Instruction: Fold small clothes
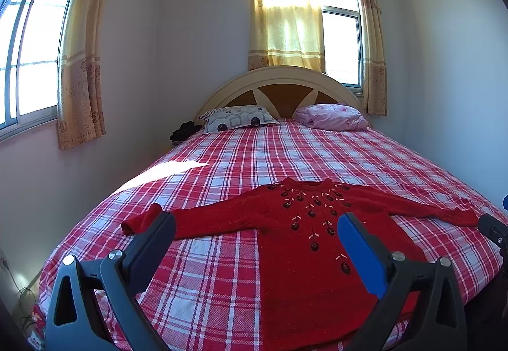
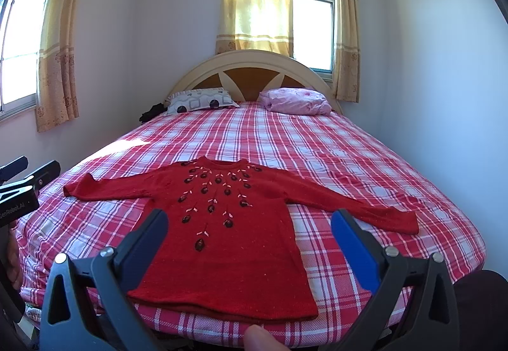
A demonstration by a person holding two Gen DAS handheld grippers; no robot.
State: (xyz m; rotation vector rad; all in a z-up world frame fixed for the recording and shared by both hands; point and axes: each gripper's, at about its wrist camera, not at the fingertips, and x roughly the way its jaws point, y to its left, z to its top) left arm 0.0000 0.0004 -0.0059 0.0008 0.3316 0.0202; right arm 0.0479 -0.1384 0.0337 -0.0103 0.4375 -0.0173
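A wide bed (image 2: 349,160) fills the room in front of you, covered in a red and white checked sheet, with a curved headboard (image 2: 254,65) at the far end below curtained windows. Two pillows lie against the headboard: a grey patterned pillow (image 2: 200,100) on the left and a pink pillow (image 2: 295,101) on the right. A red sweater (image 2: 228,243) lies flat and face up on the near part of the bed, both sleeves spread out to the sides, its hem toward you and dark embroidered flowers fanning down from the neckline. Your left tongs (image 1: 254,236) hover above the sweater's left side, spread wide and holding nothing. Your right tongs (image 2: 249,228) hover over the sweater's lower body, likewise wide apart and empty. A fingertip (image 2: 257,338) shows at the bottom edge of the right wrist view.
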